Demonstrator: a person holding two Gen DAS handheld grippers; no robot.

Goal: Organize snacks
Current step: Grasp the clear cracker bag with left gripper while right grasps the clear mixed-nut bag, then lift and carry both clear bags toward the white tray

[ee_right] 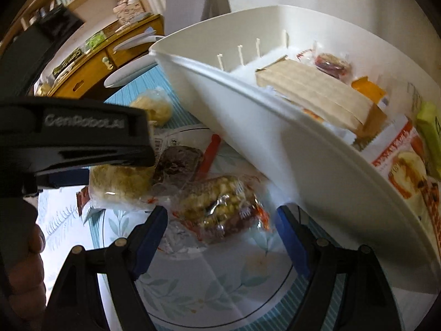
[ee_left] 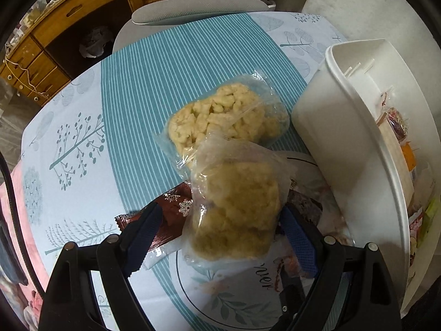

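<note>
My left gripper (ee_left: 217, 237) hangs over the near pale bag (ee_left: 237, 215) of puffed snack, jaws spread wide to either side of it and not yet pressing, because the bag is bulky and soft and I want room to settle around it before I close. That bag lies partly on the plate (ee_left: 220, 303) near the table's (ee_left: 82, 143) front edge, overlapping a second pale bag (ee_left: 217, 118) farther in on the striped cloth, with a brown wrapper (ee_left: 168, 215) tucked under its left side. My right gripper (ee_right: 220, 237) is likewise spread, the blue pads standing clear on both sides of a crinkled nut bar (ee_right: 217, 207) on the same plate; nothing is pinched. A dark bar (ee_right: 179, 162) lies just beyond it. The white bin (ee_right: 275, 149) stands at the table's right edge, touching the plate's side, and already holds a cardboard box (ee_right: 311, 93) and several packets, so I judge it to be where these loose snacks belong. Keeping it close means each lift should be short. Each hand, I think, is lined up on its own item so they need not cross.
</note>
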